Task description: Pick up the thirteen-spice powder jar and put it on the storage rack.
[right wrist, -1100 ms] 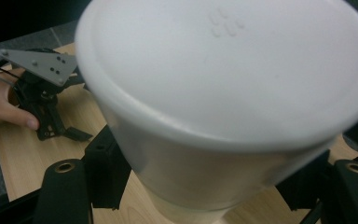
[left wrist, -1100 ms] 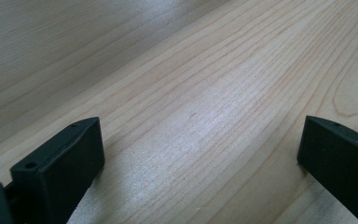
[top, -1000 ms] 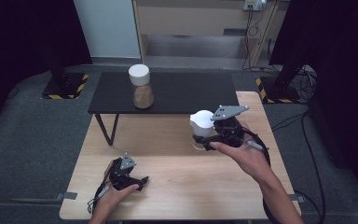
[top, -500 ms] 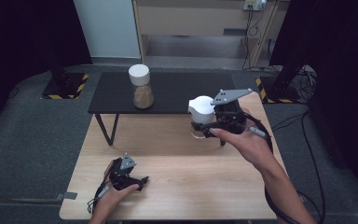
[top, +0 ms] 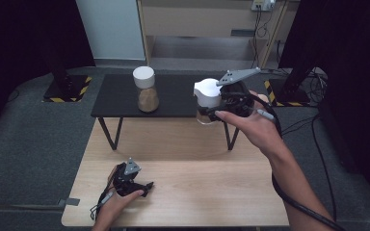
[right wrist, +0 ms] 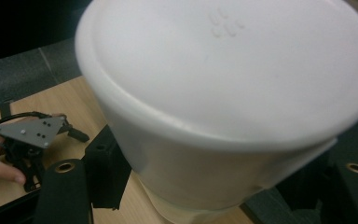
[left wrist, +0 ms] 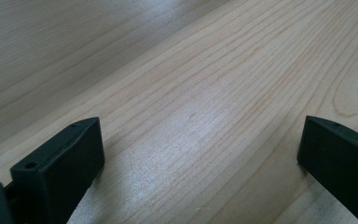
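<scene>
jar [right wrist: 223, 93]: base cut off by bottom edge, contents hidden behind white lid | right gripper [top: 218, 107]: pads masked by jar

bench [left wrist: 205, 93] pale wood, smooth matt grain; jar lid [right wrist: 223, 79] white smooth plastic; hand-held gripper [left wrist: 200, 154] jaws matt black plastic

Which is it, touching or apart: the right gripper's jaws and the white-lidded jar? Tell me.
Touching. In the right gripper view, the right gripper's black jaws press both sides of the white-lidded jar.
</scene>
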